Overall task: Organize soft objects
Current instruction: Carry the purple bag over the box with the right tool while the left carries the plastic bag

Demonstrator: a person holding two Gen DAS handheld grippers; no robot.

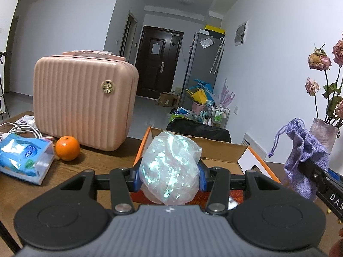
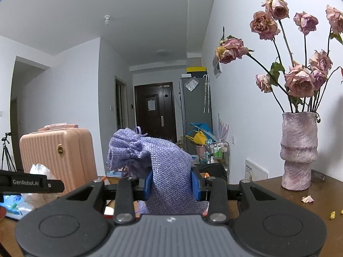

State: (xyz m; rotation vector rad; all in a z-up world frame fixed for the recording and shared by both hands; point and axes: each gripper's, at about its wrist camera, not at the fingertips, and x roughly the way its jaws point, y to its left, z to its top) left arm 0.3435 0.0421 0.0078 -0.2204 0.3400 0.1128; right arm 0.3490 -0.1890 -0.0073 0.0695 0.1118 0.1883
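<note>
Now you have both soft things in the air: your left gripper [image 1: 170,176] is clamped on the iridescent bag [image 1: 170,167], and your right gripper [image 2: 171,185] is clamped on the purple pouch [image 2: 156,162]. The box [image 1: 214,150] sits open on the table [image 1: 90,167] just beyond the bag, between the pink case [image 1: 85,102] and the vase [image 2: 298,150], so it looks like the place to drop them. Bring one load over the opening at a time, lower it until it is inside the walls, and only then let the jaws part; the bag is slippery film and may spring or slide, so release it low. Keep the two grippers apart so they do not knock over the box edge. The bag stands with its long axis upright, its bulk above the pads and a tail below. The pouch also stands upright, its gathered mouth and drawstring at the top, tipped toward your left.
</note>
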